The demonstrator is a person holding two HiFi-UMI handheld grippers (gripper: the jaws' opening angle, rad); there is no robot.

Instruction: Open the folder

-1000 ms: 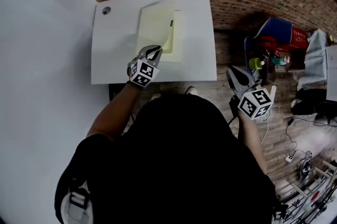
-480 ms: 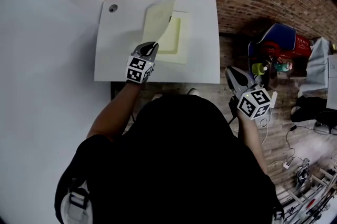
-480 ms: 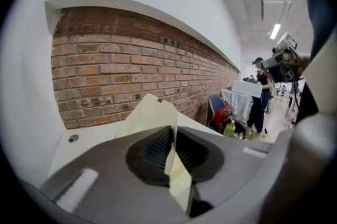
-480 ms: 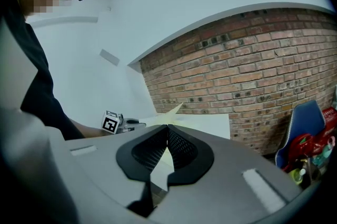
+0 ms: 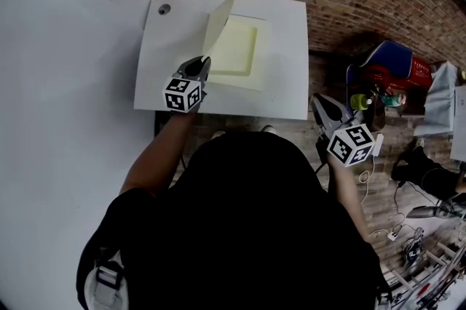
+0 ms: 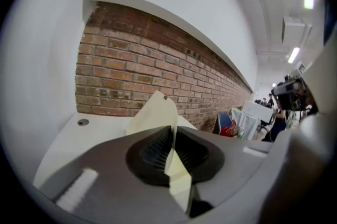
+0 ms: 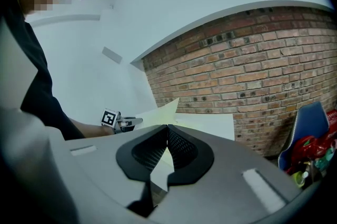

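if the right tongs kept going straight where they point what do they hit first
Probably the near right corner of the white table, before the folder; depth is hard to judge.

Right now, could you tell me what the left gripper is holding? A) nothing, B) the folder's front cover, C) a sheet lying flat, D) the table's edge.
B: the left gripper has its jaws closed on the pale yellow cover, which stands raised off the folder on the table.
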